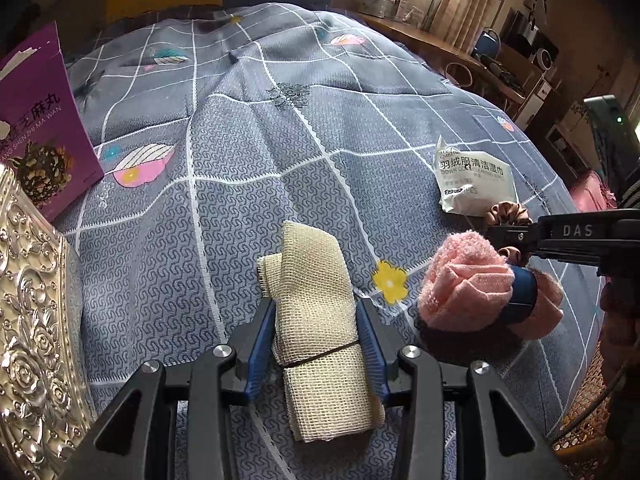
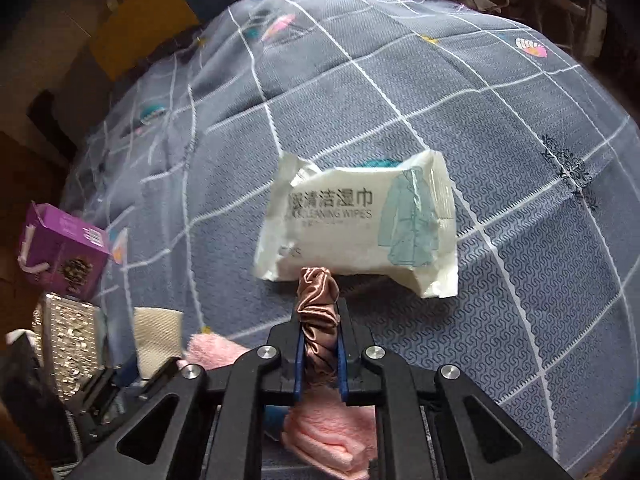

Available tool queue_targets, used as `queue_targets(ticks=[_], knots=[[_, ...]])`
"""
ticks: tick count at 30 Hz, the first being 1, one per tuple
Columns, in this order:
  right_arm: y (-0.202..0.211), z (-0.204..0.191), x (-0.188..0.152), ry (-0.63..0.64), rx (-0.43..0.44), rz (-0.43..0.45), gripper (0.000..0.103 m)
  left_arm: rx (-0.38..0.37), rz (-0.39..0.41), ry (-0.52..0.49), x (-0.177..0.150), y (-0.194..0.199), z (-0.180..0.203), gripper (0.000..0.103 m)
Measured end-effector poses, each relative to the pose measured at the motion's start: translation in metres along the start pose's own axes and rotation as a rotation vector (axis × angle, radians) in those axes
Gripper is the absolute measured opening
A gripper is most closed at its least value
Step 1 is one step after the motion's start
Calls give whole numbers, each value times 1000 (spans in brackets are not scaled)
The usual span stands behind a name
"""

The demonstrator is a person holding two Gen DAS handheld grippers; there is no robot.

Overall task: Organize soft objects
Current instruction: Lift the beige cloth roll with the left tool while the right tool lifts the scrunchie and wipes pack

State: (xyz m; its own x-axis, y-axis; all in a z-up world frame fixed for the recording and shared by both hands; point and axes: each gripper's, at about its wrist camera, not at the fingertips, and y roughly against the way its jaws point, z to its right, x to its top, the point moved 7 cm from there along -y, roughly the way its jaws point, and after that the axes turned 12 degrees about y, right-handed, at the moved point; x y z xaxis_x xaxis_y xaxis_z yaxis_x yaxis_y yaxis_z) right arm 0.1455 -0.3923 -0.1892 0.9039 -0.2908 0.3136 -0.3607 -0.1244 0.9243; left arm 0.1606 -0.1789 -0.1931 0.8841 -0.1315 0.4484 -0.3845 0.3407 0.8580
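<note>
My left gripper [image 1: 316, 340] is shut on a folded beige mesh cloth [image 1: 316, 300] bound with a thin band, held over the grey patterned bedspread [image 1: 240, 152]. My right gripper [image 2: 319, 344] is shut on a satin brown-pink scrunchie [image 2: 318, 308], seen end-on. In the left wrist view the right gripper [image 1: 516, 248] comes in from the right, with the scrunchie [image 1: 508, 214] at its fingers. A rolled pink fluffy towel [image 1: 468, 284] with a blue band lies just below it; it also shows under the right gripper [image 2: 332, 436]. A white pack of cleaning wipes [image 2: 356, 224] lies just beyond the scrunchie.
A purple snack box [image 1: 40, 120] stands at the left of the bed, and an embossed silver box [image 1: 32, 328] lies beside it. A wooden desk [image 1: 420, 36] with clutter stands beyond the bed's far right edge.
</note>
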Motion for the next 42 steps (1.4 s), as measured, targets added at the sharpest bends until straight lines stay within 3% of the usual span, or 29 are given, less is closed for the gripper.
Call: queue_targets(ticks=[6, 16, 25, 30, 34, 38, 42], knots=[[-9, 12, -1, -5, -12, -29, 12, 1, 2, -1, -1, 2, 0, 41], [-21, -1, 5, 87, -80, -25, 12, 55, 3, -33, 11, 12, 10, 34], [-27, -13, 9, 169, -133, -25, 14, 52, 85, 39, 93, 54, 8, 34], [-29, -18, 7, 200, -153, -25, 15, 57, 143, 152, 158, 89, -26, 34], [-29, -27, 5, 218, -166, -24, 15, 110, 227, 237, 202, 128, -78, 34], [-29, -32, 4, 245, -183, -23, 15, 170, 288, 307, 218, 160, -137, 34], [-31, -39, 1, 262, -195, -23, 15, 228, 314, 382, 207, 183, -199, 34]])
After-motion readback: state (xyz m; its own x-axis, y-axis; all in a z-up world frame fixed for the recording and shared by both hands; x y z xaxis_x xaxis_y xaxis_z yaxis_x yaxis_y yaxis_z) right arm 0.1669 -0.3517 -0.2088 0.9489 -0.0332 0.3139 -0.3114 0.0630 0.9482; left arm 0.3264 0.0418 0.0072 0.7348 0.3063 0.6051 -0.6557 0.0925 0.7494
